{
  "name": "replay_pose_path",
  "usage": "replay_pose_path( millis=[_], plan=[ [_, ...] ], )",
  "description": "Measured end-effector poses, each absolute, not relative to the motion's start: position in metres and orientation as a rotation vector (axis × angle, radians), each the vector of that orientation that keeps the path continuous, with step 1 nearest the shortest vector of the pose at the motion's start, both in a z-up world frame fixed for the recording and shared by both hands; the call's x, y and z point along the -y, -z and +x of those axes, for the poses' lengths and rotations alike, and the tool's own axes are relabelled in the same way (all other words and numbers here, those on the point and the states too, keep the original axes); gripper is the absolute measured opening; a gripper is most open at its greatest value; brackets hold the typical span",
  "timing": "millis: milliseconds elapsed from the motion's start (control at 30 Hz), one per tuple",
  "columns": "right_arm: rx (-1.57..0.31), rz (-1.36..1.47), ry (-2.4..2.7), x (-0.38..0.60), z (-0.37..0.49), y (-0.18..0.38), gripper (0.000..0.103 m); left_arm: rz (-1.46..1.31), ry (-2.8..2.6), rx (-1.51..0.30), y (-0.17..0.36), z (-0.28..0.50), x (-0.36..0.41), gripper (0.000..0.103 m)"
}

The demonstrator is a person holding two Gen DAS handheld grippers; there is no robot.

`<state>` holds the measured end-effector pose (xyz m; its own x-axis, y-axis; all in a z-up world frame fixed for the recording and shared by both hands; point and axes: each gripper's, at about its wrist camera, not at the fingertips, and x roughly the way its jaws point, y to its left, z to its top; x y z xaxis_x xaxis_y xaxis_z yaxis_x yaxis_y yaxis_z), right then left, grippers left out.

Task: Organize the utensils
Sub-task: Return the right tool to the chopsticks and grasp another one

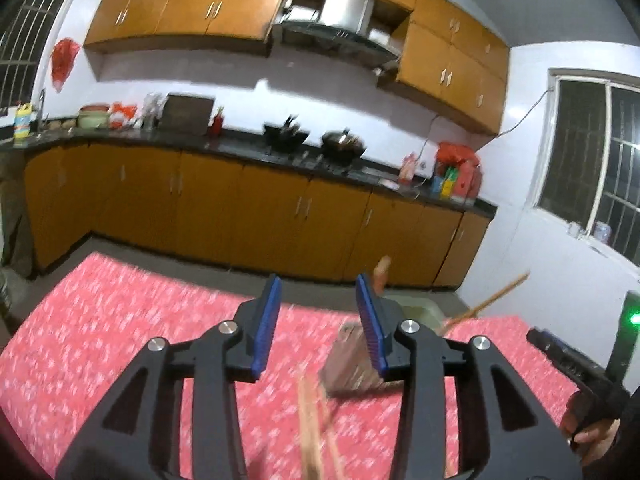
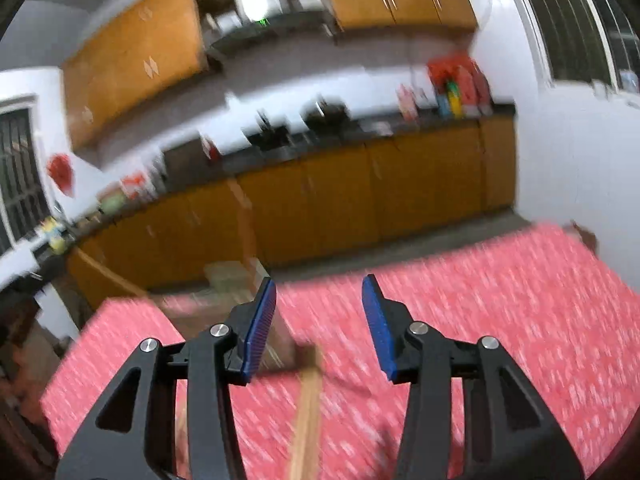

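My left gripper (image 1: pixel 318 280) is open over a table with a red flowered cloth (image 1: pixel 100 320), and its blue pads touch nothing. Blurred wooden chopsticks (image 1: pixel 312 432) show low between its fingers, apart from the pads. A brown utensil holder (image 1: pixel 346 364) stands just behind the right finger, with a wooden spoon (image 1: pixel 382 272) and a stick (image 1: pixel 492 300) poking out of it. My right gripper (image 2: pixel 320 280) is also open above the cloth (image 2: pixel 500 320). A blurred wooden stick (image 2: pixel 308 408) lies under its gap. The holder (image 2: pixel 192 320) sits beyond its left finger.
Beyond the table's far edge are the floor, a pale bin (image 1: pixel 422 308) and orange cabinets under a dark counter (image 1: pixel 240 148) with woks. A hand (image 1: pixel 588 436) holds the other gripper at the right edge. Windows flank the room. Both views are motion-blurred.
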<state>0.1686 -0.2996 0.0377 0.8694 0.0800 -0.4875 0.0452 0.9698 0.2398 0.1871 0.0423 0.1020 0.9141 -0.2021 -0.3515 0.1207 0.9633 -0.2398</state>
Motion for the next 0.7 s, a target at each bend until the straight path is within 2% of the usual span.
replay_pose_path(
  millis=[67, 167, 300, 567, 700],
  plan=[
    [-0.670, 0.248, -0.019, 0.300, 0.177, -0.001, 0.031, -0.195, 0.138, -0.456, -0.080, 0.188, -0.046, 0.040],
    [-0.811, 0.260, -0.071, 0.292, 0.180, 0.039, 0.020, -0.174, 0.125, -0.574, -0.047, 0.191, -0.049, 0.040],
    [-0.877, 0.240, -0.125, 0.274, 0.176, 0.065, 0.019, -0.154, 0.149, -0.715, -0.005, 0.193, -0.045, 0.040],
    [-0.910, 0.181, -0.143, 0.249, 0.174, 0.082, 0.019, -0.117, 0.205, -0.802, 0.034, 0.189, -0.032, 0.040],
    [-0.896, 0.135, -0.073, 0.253, 0.175, 0.082, 0.009, -0.116, 0.231, -0.833, 0.042, 0.185, -0.026, 0.040]
  ],
)
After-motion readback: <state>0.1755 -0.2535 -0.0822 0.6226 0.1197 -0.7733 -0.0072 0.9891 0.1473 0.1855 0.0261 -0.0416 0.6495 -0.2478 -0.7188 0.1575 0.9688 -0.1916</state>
